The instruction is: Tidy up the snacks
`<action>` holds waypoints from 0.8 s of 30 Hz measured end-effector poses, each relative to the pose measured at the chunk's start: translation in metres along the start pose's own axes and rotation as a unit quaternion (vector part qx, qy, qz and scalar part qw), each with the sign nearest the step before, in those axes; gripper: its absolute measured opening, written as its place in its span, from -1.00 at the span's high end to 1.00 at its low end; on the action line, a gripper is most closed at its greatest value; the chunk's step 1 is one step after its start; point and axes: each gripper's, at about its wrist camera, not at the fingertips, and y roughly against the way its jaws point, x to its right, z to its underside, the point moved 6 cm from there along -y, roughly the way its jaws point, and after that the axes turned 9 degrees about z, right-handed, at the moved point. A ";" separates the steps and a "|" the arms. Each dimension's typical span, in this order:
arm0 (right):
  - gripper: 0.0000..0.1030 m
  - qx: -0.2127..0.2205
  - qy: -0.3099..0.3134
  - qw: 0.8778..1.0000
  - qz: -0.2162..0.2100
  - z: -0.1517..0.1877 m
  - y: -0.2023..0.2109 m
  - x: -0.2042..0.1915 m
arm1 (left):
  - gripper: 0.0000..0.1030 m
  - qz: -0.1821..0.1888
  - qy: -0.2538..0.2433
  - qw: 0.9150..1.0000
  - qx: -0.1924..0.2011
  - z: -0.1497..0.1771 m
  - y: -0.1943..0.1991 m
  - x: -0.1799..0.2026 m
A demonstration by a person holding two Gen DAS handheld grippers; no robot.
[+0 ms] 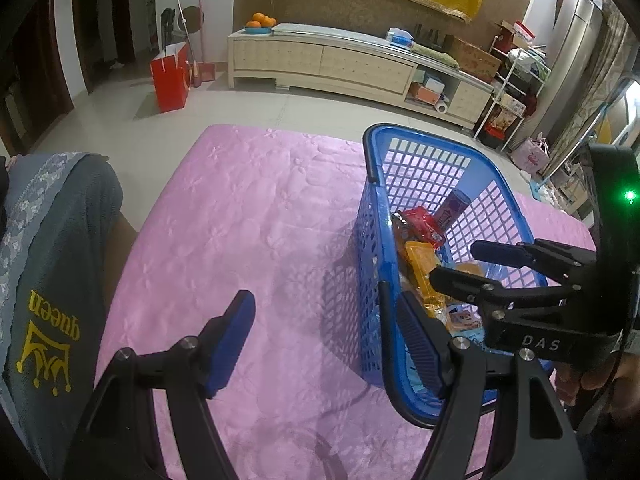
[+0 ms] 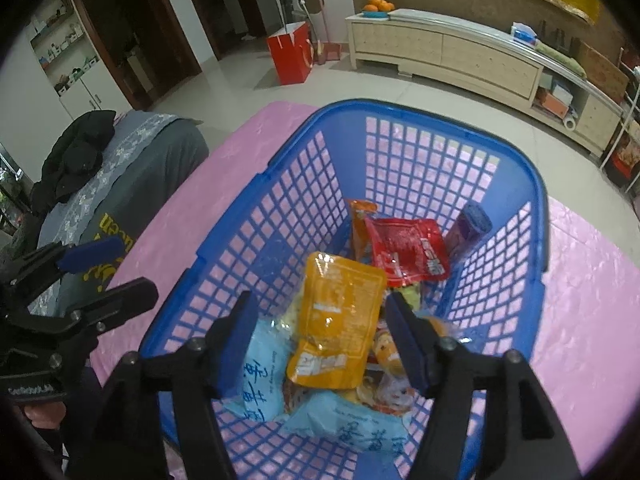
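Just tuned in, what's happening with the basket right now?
A person with a gripper in each hand is sorting snacks into the blue basket on the pink cloth. The right gripper hangs open over the basket, the orange pouch lying between its fingers, not pinched. The left gripper is open too, straddling the basket's near wall and holding nothing. Red and pale blue packets are already inside.

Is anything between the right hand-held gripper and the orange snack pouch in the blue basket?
Nothing visible. The right hand-held gripper is open, straddling the orange snack pouch, which lies on top of the other packets in the blue plastic basket.
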 end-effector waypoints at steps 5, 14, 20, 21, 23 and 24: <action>-0.36 0.030 -0.012 0.999 0.008 0.010 0.032 0.013 | -0.37 0.012 -0.014 1.000 0.016 0.005 0.012 0.015; -0.37 0.109 -0.059 0.990 0.060 0.055 0.116 0.041 | -0.37 0.031 -0.063 0.995 0.072 0.025 0.046 0.063; -0.48 0.169 -0.077 0.977 0.107 0.089 0.173 0.043 | -0.37 0.038 -0.091 0.985 0.139 0.045 0.080 0.096; -0.51 0.181 -0.083 0.973 0.114 0.096 0.184 0.043 | -0.37 0.044 -0.097 0.982 0.156 0.050 0.089 0.103; -0.66 0.198 -0.091 0.968 0.126 0.108 0.200 0.042 | -0.37 0.051 -0.105 0.977 0.181 0.056 0.103 0.113; -0.67 0.207 -0.093 0.965 0.134 0.114 0.209 0.041 | -0.37 0.052 -0.110 0.974 0.192 0.060 0.110 0.118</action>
